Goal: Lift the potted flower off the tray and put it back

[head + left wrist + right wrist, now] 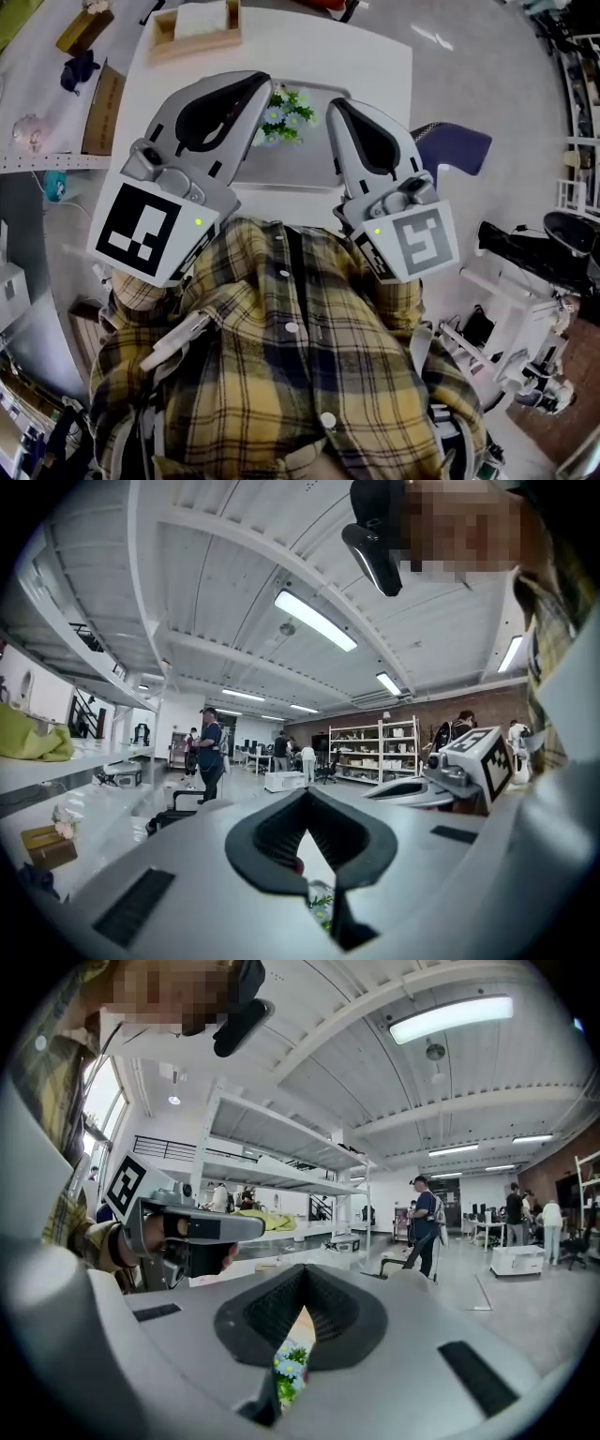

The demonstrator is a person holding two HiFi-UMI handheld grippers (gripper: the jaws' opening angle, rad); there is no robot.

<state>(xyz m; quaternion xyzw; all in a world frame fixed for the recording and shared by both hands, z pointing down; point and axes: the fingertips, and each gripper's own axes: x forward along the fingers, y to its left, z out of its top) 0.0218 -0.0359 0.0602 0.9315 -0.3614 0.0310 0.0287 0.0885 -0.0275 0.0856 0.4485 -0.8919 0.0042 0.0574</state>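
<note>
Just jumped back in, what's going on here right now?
A person in a plaid shirt holds a gripper in each hand, raised in front of the chest above the table. The left gripper and right gripper are both shut and empty. The potted flower sits on the tray between and below their tips, untouched by either.

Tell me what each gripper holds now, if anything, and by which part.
Nothing is held. The left gripper and the right gripper are both shut on nothing; the potted flower stands free below them, on the tray.
</note>
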